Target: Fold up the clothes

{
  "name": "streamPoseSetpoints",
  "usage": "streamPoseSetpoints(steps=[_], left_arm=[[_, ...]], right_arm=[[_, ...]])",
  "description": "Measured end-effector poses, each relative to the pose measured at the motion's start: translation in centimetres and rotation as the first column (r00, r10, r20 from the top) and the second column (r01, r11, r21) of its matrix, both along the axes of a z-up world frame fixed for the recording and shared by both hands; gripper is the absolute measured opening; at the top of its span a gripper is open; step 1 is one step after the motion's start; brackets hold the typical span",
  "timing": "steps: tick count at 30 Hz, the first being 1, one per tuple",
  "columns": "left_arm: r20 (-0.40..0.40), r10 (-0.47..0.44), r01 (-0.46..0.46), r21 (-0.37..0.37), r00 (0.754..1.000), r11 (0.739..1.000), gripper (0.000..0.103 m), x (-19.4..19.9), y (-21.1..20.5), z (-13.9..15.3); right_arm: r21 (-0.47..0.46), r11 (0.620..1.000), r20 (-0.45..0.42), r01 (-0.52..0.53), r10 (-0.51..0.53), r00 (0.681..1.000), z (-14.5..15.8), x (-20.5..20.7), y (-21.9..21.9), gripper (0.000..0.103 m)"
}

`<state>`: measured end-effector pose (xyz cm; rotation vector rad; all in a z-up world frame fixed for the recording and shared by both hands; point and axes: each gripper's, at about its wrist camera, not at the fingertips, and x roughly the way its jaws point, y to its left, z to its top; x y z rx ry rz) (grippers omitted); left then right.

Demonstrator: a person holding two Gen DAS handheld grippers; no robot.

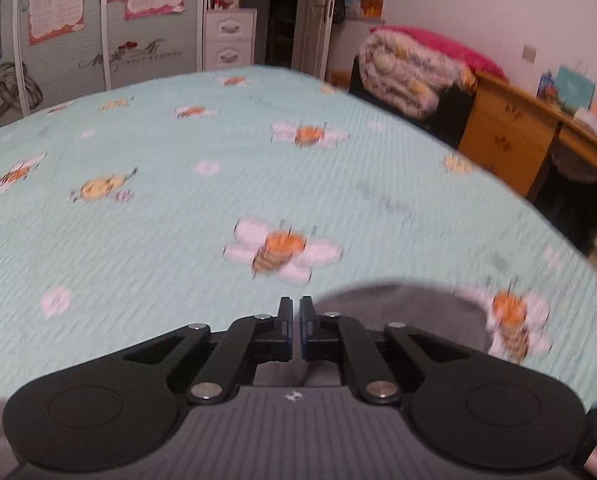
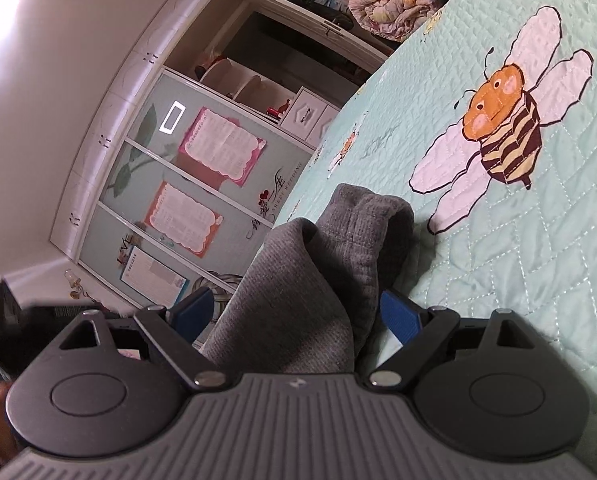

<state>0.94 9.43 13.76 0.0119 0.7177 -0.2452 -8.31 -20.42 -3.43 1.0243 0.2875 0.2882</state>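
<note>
Grey ribbed knit garment [image 2: 318, 280], bunched and folded over, lying on the mint bee-print bedspread [image 2: 518, 280] between the spread jaws of the right gripper [image 2: 298, 316], pads apart from the cloth. Left gripper [image 1: 296, 320] pressed nearly together, pinching nothing visible, grey cloth [image 1: 398, 308] just beyond. Farther off, rolled quilt [image 1: 410, 72].

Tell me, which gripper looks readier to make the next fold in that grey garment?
Probably the right gripper: the grey garment sits between its open jaws. The left gripper is shut, seemingly gripping nothing.
</note>
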Motion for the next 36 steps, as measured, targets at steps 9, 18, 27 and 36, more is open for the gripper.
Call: streamPoseSetpoints(steps=[9, 18, 27, 36], left_arm=[[-0.083, 0.177, -0.173, 0.05, 0.981, 0.984, 0.057, -7.0, 7.5, -5.4], [-0.074, 0.157, -0.142, 0.176, 0.985, 0.974, 0.061, -6.9, 6.5, -7.4], [-0.088, 0.268, -0.252, 0.164, 0.959, 0.954, 0.009, 0.3, 8.5, -5.8], [0.261, 0.199, -0.282, 0.337, 0.945, 0.898, 0.015, 8.0, 6.4, 4.2]], right_arm=[[-0.01, 1.0, 0.001, 0.005, -0.005, 1.0, 0.0, -0.2, 0.3, 0.09], [-0.046, 0.999, -0.003, 0.015, -0.015, 1.0, 0.1, -0.2, 0.8, 0.09], [-0.027, 1.0, 0.006, 0.014, -0.014, 1.0, -0.1, -0.2, 0.6, 0.09], [-0.021, 1.0, 0.011, 0.017, -0.017, 1.0, 0.0, -0.2, 0.7, 0.09]])
